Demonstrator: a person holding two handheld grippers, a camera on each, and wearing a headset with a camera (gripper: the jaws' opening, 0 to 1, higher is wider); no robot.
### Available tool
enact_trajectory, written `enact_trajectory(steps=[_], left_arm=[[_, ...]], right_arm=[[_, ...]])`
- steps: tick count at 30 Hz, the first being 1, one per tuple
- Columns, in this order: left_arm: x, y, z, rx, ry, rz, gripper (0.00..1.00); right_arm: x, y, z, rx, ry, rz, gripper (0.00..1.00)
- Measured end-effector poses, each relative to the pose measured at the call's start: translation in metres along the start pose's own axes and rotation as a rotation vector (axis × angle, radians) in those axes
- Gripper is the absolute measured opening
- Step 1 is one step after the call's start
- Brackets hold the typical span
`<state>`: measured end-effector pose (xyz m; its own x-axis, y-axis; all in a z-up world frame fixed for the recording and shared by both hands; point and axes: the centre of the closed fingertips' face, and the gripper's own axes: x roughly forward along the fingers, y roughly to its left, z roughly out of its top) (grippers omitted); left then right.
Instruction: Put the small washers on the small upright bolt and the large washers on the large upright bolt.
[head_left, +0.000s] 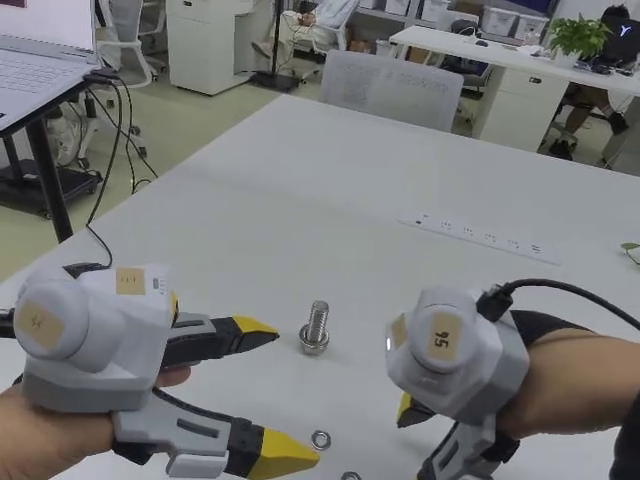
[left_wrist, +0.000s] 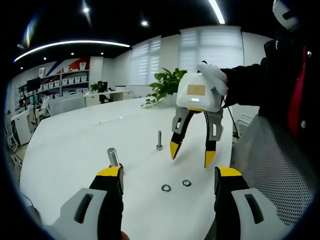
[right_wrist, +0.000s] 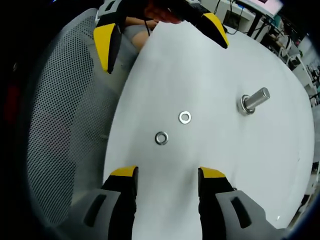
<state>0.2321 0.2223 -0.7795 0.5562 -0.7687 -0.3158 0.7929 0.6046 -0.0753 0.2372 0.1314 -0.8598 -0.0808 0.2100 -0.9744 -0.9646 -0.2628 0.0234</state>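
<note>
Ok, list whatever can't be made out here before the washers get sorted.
- Left gripper view: the two washers are too small to tell small from large.
- Left gripper view: the large bolt has its base hidden behind the tongs of the left gripper.
- Head view: one of the washers is cut off by the bottom edge.

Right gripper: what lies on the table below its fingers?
Two washers lie flat and apart on the white table. The fingers cover the table nearest them, so that patch is unknown.
</note>
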Motion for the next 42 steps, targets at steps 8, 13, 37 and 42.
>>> enact_trajectory(steps=[8,13,37,42], left_arm=[[-0.002,-0.001,-0.001,-0.001,-0.001,0.005,0.74],[-0.003,-0.001,-0.001,-0.002,-0.002,0.008,0.74],[-0.006,-0.003,-0.001,-0.003,-0.013,0.015,0.74],[-0.007,-0.004,0.0,-0.001,-0.015,0.016,0.74]], right_arm=[[0.007,0.003,0.014,-0.039,0.003,0.014,0.48],[0.012,0.003,0.022,-0.057,0.004,0.022,0.47],[0.026,0.009,0.026,-0.082,0.037,0.05,0.37],[0.027,0.011,0.03,-0.088,0.037,0.05,0.37]])
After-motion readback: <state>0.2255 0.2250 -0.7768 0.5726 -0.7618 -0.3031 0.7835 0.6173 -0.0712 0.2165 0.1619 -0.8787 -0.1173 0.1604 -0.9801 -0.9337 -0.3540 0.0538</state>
